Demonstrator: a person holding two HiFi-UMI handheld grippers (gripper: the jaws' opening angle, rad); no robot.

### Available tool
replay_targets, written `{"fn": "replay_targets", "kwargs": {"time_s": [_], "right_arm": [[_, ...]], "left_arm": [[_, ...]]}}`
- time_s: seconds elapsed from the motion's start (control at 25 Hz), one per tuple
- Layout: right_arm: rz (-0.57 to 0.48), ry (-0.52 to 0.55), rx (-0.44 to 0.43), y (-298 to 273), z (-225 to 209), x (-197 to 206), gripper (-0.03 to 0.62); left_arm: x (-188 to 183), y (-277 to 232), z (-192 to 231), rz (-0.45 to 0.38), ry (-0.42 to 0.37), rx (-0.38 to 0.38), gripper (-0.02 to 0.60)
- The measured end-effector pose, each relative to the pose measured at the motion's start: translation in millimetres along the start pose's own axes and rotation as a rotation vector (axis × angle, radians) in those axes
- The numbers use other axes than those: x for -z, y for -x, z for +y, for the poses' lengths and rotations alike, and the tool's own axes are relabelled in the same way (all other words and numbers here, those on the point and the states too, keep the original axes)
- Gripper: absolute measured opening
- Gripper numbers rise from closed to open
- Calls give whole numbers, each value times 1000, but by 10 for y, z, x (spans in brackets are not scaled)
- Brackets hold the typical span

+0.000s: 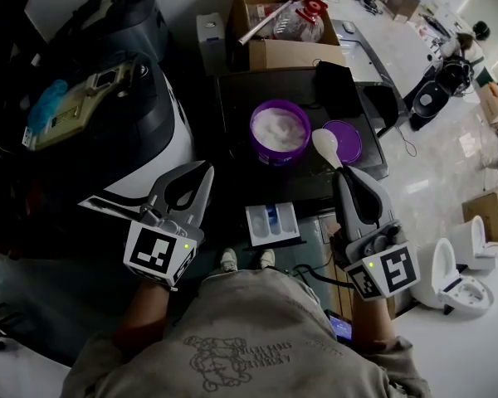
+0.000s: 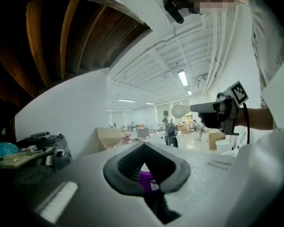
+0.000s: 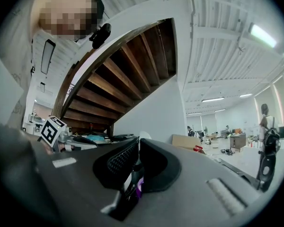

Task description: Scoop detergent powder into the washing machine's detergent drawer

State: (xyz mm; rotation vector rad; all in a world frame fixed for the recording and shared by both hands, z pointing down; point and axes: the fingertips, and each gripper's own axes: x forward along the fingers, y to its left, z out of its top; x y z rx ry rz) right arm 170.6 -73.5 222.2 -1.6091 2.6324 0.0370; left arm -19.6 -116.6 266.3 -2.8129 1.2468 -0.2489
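Ok so your right gripper (image 1: 342, 172) is clamped tight on the handle of the white plastic spoon (image 1: 325, 144), w/ the bowl end sticking out past the jaw tips toward the far side. In the right gripper view you can see the jaws (image 3: 135, 148) pinched together on it and just the top of the spoon (image 3: 144, 136) peeking over them. From the head view the bowl sits btw the round purple tub of white powder (image 1: 280, 131) and the flat purple lid (image 1: 349, 142), near the tub's right rim. Can't tell if there's any powder in it tbh.

The tub and lid are both on the dark top surface (image 1: 236, 110), lid just to the right of the tub, tub open and pretty full.

Your left gripper (image 1: 203, 177) is off to the left, nearer to you than the tub, jaws closed w/ nothing in them. In the left gripper view its tips (image 2: 144, 148) meet and a bit of purple tub (image 2: 146, 178) shows through the hollow behind them. The same view has the right gripper (image 2: 222, 112) held up in the air, spoon (image 2: 180, 111) roughly level.

The white detergent drawer with blue inserts (image 1: 272, 222) is pulled out on the near side, below the tub, btw your two grippers. A brown cardboard box (image 1: 286, 52) sits at the far edge.
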Motion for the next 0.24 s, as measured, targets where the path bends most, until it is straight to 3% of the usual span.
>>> {"fn": "replay_targets", "kwargs": {"time_s": [0.24], "right_arm": [[-1,14,-4,-5,-32,-24,34]], "left_arm": [[-17,-33,0,-7,0,-7,0]]}}
